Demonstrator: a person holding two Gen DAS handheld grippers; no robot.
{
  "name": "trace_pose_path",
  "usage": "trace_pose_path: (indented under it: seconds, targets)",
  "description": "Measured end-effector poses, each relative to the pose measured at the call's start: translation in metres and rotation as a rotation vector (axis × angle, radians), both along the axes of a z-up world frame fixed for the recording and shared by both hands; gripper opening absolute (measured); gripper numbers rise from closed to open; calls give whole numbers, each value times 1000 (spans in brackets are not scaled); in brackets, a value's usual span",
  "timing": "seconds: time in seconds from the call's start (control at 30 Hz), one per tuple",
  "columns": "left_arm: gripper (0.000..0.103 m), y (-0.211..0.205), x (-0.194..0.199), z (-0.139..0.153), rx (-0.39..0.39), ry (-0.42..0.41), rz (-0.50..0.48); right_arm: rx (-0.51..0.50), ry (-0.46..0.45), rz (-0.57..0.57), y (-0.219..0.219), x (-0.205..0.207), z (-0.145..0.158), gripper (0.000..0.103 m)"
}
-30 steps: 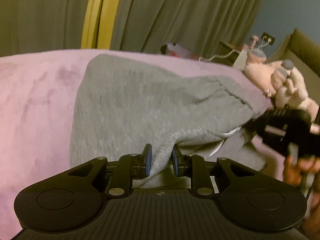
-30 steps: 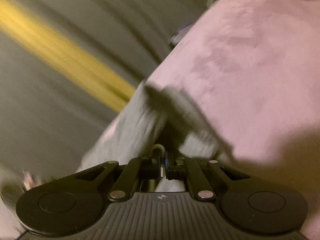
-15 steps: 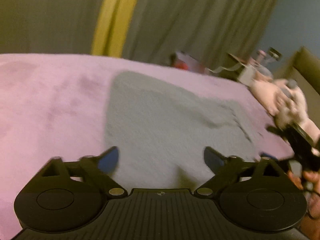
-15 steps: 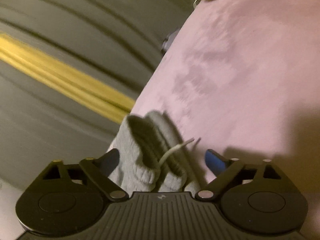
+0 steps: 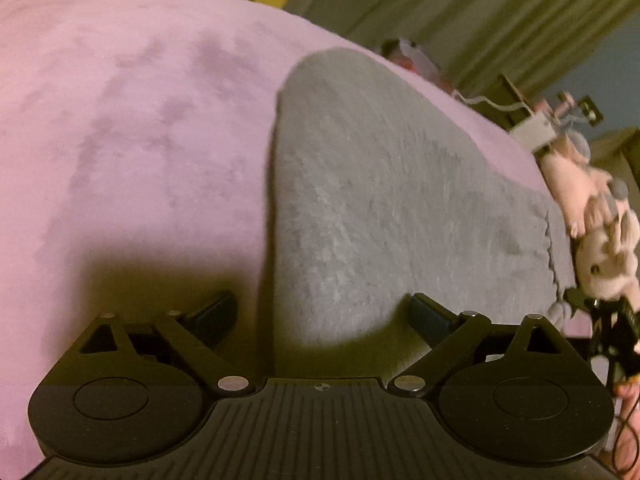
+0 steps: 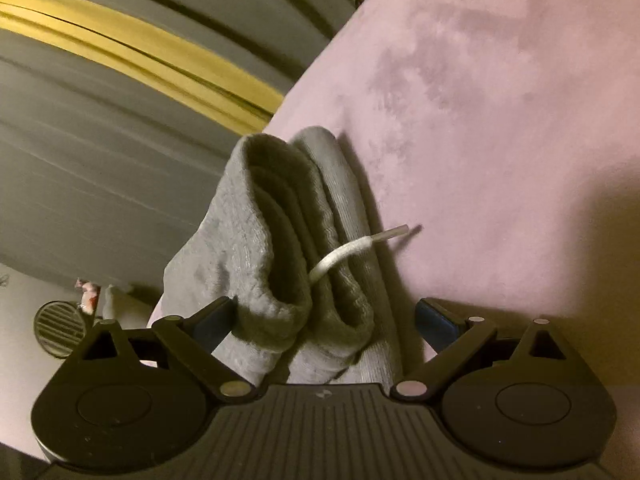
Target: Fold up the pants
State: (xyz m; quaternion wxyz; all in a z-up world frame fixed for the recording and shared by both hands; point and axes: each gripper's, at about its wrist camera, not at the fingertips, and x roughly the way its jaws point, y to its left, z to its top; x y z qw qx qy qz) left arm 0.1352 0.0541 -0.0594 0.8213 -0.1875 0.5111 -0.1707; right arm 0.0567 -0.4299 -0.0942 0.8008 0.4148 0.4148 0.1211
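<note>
Grey sweatpants (image 5: 380, 200) lie folded flat on the pink blanket (image 5: 120, 120), reaching from near my left gripper to the far right. My left gripper (image 5: 324, 316) is open low over the near left edge of the fold, its pads clear of the cloth. In the right wrist view the layered waistband end (image 6: 280, 248) is bunched up, with a white drawstring (image 6: 348, 250) sticking out to the right. My right gripper (image 6: 324, 316) has its jaws opening. The bunched end sits between them, and the pads do not press it.
Plush toys (image 5: 600, 240) lie at the blanket's far right edge, by a white box with a cable (image 5: 532, 132). Grey curtains with a yellow stripe (image 6: 140, 52) hang behind the bed. A round vent-like object (image 6: 60, 328) lies beyond the bed edge.
Both grippers were shut on the pants and have opened and let go. The pants have dropped flat. My left gripper has slid toward the fold's left edge and sunk lower.
</note>
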Motion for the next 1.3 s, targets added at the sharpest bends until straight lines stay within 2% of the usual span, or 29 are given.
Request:
trace_pose_path:
  seconds: [0.07,0.17,0.23,0.3,0.33,0.37,0.47,0.57,0.67,0.73,0.8,0.83,0.87,0.93,1.0,1.03,1.13,1.2,1.27,1.3]
  targets:
    - [98,-4,6,-1,-52,17,-49,47,-2,28,-1,9,-4,99]
    - [98,-9,12,-6,-122,50,-112,62,-5,87,10,26,-7,95]
    - [98,-14,21,-15,-125,79,-115,-2,-7,114,23,34,-6,90]
    - [97,-14,28,-18,-166,93,-83,-56,-20,121,33,41,-4,80]
    - [89,-14,31,-18,-177,97,-54,-73,-23,114,37,43,-4,74]
    - [61,-16,31,-16,-156,84,-35,-90,-23,107,40,44,-2,70]
    - [38,-26,21,-5,-64,-3,-65,-164,-72,112,53,34,12,62]
    - [26,-34,12,12,-16,-87,-74,-160,-136,95,62,29,32,57]
    - [23,-39,11,36,-6,-177,-77,-128,-212,72,69,40,57,55]
    - [23,-39,14,51,-17,-220,-74,-122,-264,57,72,49,72,55]
    - [24,-38,24,60,-20,-220,-34,-115,-275,31,71,61,79,55]
    - [33,-36,29,60,-13,-202,0,-101,-259,0,66,68,79,58]
    - [49,-34,36,57,6,-178,48,-95,-232,-36,60,72,77,65]
    - [53,-28,34,54,109,-174,125,-142,-139,-128,46,77,69,70]
    - [56,-32,23,54,180,-198,82,-219,-118,-223,40,68,70,73]
    - [61,-33,12,54,187,-206,41,-215,-135,-241,34,56,73,74]
    - [79,-30,-25,50,152,-226,17,-133,-175,-241,34,24,77,73]
    - [81,-35,-44,43,118,-214,30,-91,-178,-213,41,5,72,69]
    - [82,-38,-56,33,106,-199,73,-65,-124,-186,47,5,59,57]
    - [82,-40,-60,28,99,-184,89,-55,-99,-178,51,6,52,57]
